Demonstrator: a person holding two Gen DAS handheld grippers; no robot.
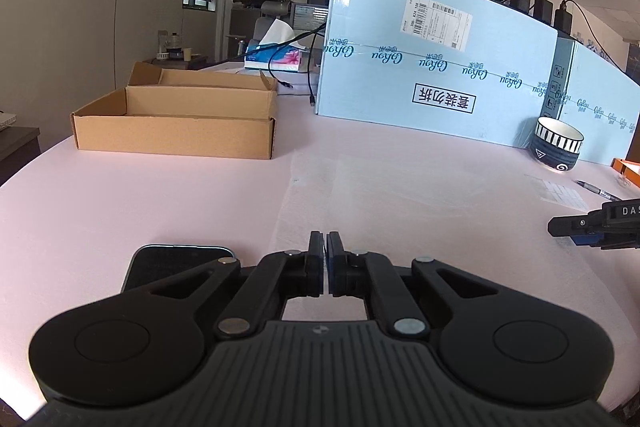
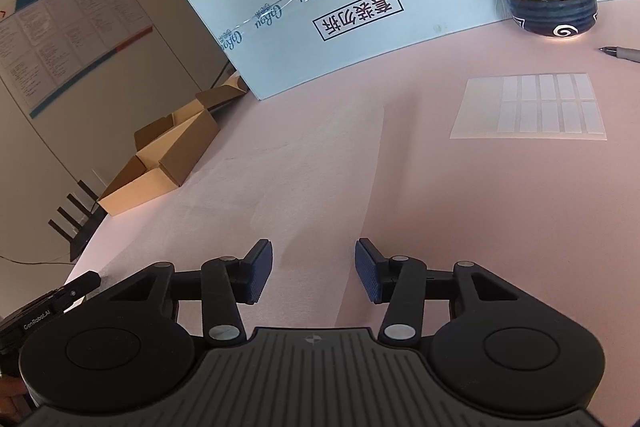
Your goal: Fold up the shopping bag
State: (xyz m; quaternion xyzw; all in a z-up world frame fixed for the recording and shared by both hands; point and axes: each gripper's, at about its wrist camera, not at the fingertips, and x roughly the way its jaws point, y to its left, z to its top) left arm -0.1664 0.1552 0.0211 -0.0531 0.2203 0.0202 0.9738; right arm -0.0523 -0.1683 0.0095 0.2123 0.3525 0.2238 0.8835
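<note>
Left wrist view shows your left gripper low over the pink table, angled gently down, its jaws brought together on the near edge of the shopping bag; whether the thin film is actually pinched between the pads, you cannot tell. That bag lies flat, a pale translucent sheet spreading away ahead of the fingers. A dark phone sits just left of the linkage. Your right gripper hovers tilted over the same sheet with its jaws apart and nothing between them; the bag runs forward from its fingertips. Behind stands a blue carton printed "CoRou" with a barcode label. The left tool's body reads "GenRobot.AI" in the right wrist view.
</note>
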